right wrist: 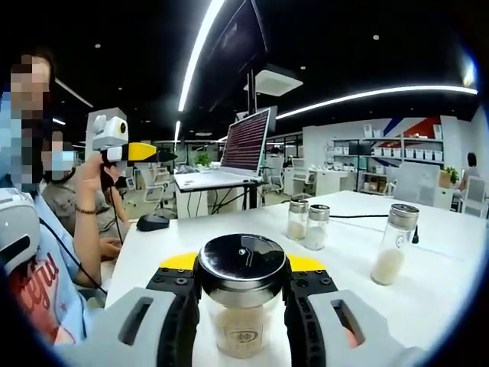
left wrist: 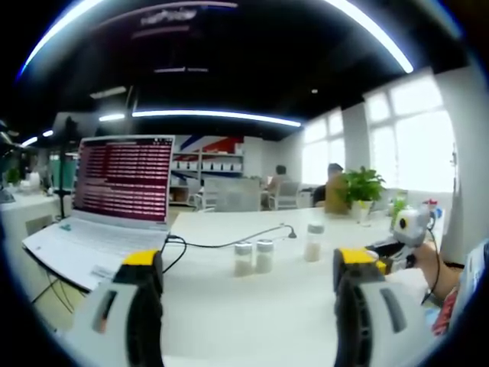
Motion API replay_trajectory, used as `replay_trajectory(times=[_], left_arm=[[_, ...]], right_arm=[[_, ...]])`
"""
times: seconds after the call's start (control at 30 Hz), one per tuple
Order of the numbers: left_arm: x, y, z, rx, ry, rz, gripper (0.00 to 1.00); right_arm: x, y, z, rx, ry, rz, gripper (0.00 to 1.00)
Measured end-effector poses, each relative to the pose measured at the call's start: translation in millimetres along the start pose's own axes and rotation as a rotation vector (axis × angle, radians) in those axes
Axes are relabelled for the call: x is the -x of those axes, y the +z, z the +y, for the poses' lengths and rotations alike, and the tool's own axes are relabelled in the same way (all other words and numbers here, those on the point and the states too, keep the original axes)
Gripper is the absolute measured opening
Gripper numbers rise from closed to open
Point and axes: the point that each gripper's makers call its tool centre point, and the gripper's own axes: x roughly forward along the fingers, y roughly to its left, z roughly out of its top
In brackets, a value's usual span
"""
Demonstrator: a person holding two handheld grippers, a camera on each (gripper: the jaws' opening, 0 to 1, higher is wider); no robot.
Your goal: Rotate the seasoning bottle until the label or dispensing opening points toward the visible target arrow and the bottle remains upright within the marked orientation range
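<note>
A glass seasoning bottle (right wrist: 241, 269) with a black lid and pale powder stands upright between the jaws of my right gripper (right wrist: 241, 310), which is shut on its sides. In the left gripper view, my left gripper (left wrist: 248, 261) is held open above the white table (left wrist: 252, 321), nothing between its yellow-tipped jaws. Beyond it stand two small shakers (left wrist: 253, 257) and a taller bottle (left wrist: 313, 241). The right gripper (left wrist: 384, 251) comes in from the right. In the right gripper view a hand holds the left gripper (right wrist: 136, 152) up at the left.
An open laptop (left wrist: 114, 200) with a cable sits at the table's left. In the right gripper view, two small shakers (right wrist: 307, 223) and a taller bottle (right wrist: 393, 245) stand ahead on the table (right wrist: 451, 267), and a mouse (right wrist: 153, 222) lies at its edge. People sit at far desks.
</note>
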Motion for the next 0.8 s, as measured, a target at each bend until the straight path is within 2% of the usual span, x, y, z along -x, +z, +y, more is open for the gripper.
replay_trajectory(times=[0.8], left_arm=[[-1.6,0.4,-2.9,-0.005,-0.006,0.001,0.98]], right_arm=[[1.0,0.8,-6.8,-0.007,-0.129,-0.037,0.41]])
